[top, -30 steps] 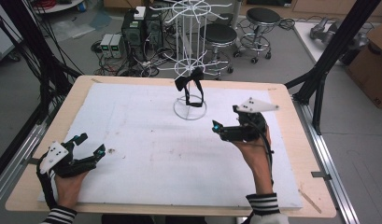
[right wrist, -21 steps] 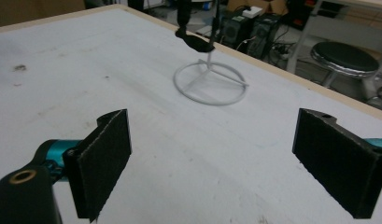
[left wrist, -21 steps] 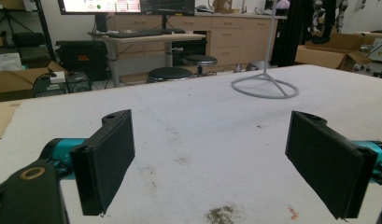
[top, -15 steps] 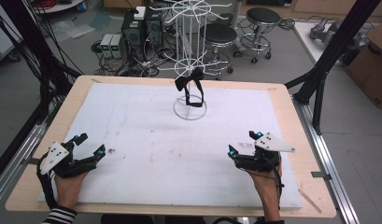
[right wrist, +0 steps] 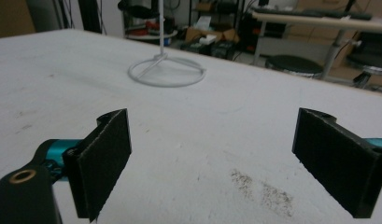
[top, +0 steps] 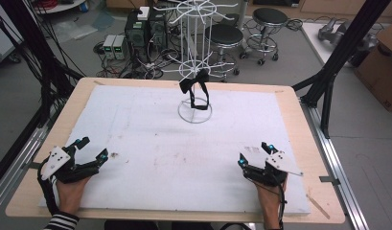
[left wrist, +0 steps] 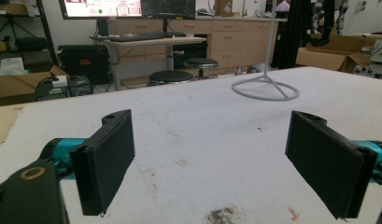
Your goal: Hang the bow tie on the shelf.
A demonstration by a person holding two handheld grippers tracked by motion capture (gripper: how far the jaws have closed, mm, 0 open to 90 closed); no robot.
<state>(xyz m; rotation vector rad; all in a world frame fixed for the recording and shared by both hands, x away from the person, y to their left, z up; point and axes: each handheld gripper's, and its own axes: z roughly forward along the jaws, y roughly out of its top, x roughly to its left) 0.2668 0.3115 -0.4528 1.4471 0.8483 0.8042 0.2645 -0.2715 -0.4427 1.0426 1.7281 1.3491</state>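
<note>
jaws of both the left gripper (top: 90, 149) and right gripper (top: 255, 153) stand apart, empty, resting low on the white padded bench (top: 150, 143); black bow tie (top: 193, 80) hangs well ahead on the white wire rack (top: 196, 57), likely already placed

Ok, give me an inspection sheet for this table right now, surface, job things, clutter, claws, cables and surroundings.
Surface: white mat on wooden table, brownish stains near the front.
Job's things: black bow tie hanging on white wire stand at the far middle.
Clutter: nothing seen.
Claws: left claw open, empty, at front left; right claw open, empty, at front right.
Cables: one trails from the right claw over the table's front edge.
Surroundings: stools, electronics and cardboard box on the floor.
</note>
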